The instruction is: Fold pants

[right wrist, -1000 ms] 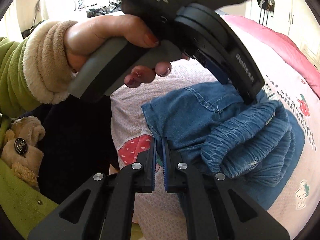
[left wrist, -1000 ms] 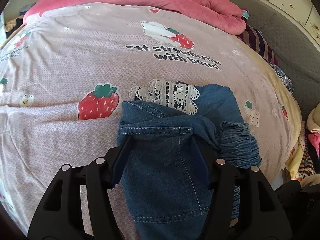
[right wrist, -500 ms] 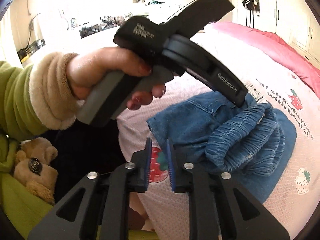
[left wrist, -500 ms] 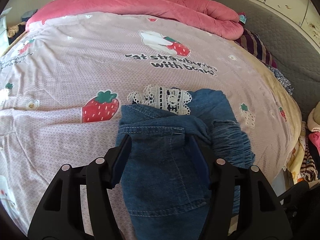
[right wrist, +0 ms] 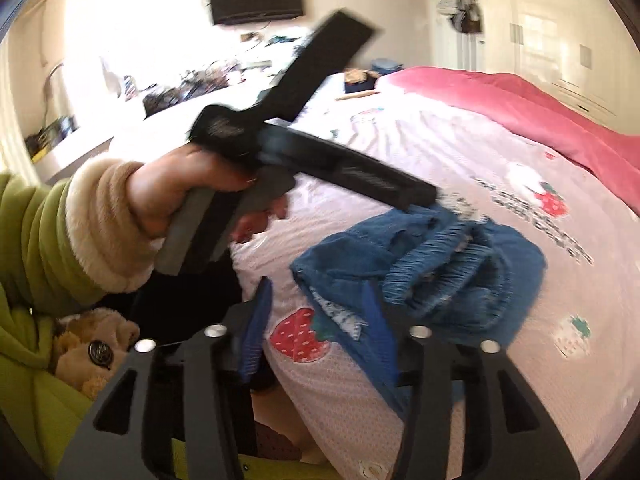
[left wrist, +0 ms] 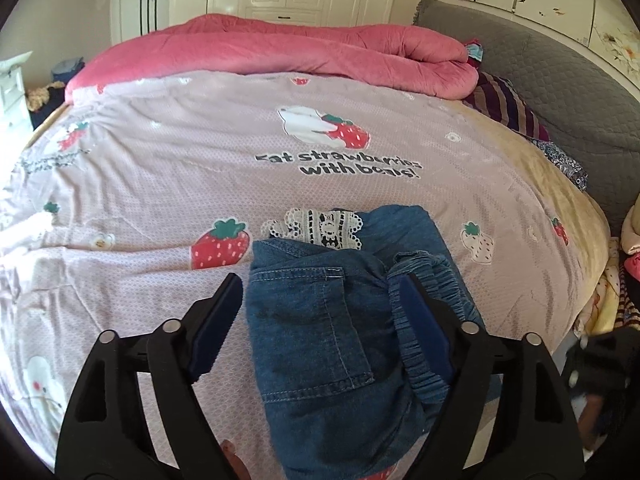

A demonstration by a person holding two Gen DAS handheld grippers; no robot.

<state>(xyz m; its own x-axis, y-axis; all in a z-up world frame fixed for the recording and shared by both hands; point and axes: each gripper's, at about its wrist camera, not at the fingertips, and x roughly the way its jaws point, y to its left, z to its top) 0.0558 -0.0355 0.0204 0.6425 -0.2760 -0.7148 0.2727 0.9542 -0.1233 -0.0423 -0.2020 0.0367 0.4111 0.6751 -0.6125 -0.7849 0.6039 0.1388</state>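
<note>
The blue denim pants [left wrist: 320, 320] lie folded in a compact bundle near the front edge of the bed, with a white lace trim [left wrist: 316, 226] sticking out at the far side and the elastic waistband [left wrist: 424, 320] bunched on the right. My left gripper [left wrist: 320, 292] is open, its jaws standing either side of the bundle just above it, holding nothing. In the right wrist view the pants [right wrist: 432, 264] lie ahead, and my right gripper [right wrist: 316, 304] is open and empty near the bed's edge. The left gripper [right wrist: 320, 160] shows there, held in a hand above the pants.
The bed has a pink strawberry-print sheet [left wrist: 200, 160] and a rolled pink duvet [left wrist: 280, 52] at the far side. Striped cushions [left wrist: 508, 108] and a grey headboard [left wrist: 560, 100] lie to the right. A teddy bear [right wrist: 92, 352] sits at my lower left.
My left gripper has let go of the pants and lifted back, jaws wide. My right gripper has opened from shut and drawn back from the bundle.
</note>
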